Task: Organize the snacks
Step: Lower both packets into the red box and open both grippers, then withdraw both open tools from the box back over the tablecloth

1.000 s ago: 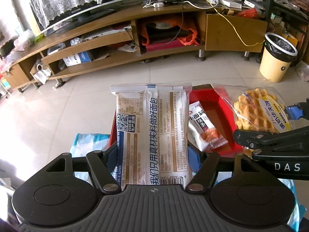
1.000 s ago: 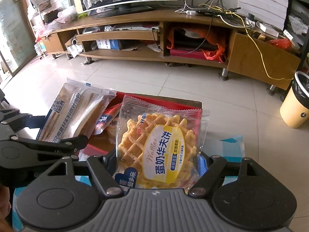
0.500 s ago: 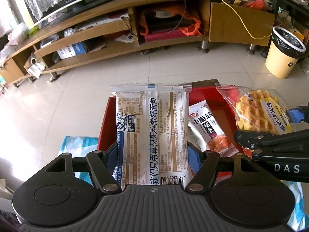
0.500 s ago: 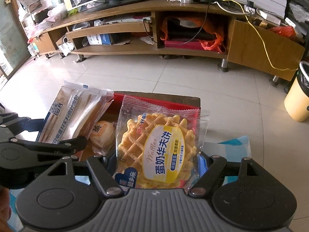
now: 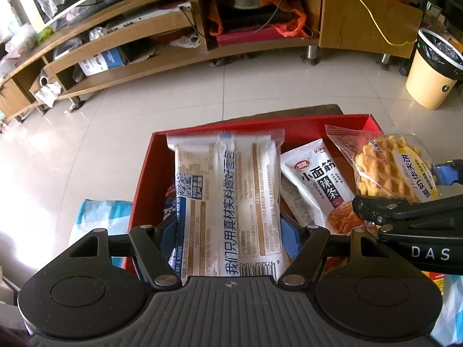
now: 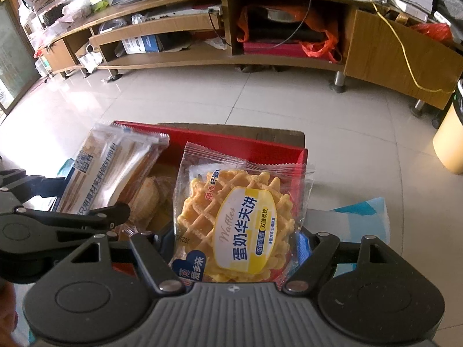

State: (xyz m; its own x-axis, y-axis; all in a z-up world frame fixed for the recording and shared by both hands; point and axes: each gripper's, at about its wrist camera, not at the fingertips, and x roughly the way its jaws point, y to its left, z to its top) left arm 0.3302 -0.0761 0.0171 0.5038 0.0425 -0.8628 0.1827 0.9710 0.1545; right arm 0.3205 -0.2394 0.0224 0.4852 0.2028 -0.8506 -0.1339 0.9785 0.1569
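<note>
I hold both grippers clamped, left gripper (image 5: 228, 225) on bread packet (image 5: 228, 196), right gripper (image 6: 234, 243) on waffle packet (image 6: 240, 217), tilted over the red box (image 5: 260, 125) for dropping in.

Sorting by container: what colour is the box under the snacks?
Red box, clearest in the left wrist view.

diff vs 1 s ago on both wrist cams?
Both grippers came down toward the red cardboard box, which now fills more of each view. The left gripper carries the long white bread packet, the right gripper the clear waffle packet; both packets now hang over the box. Unchanged: both grips, nothing let go, and the white spicy-strip packet lying in the box.
</note>
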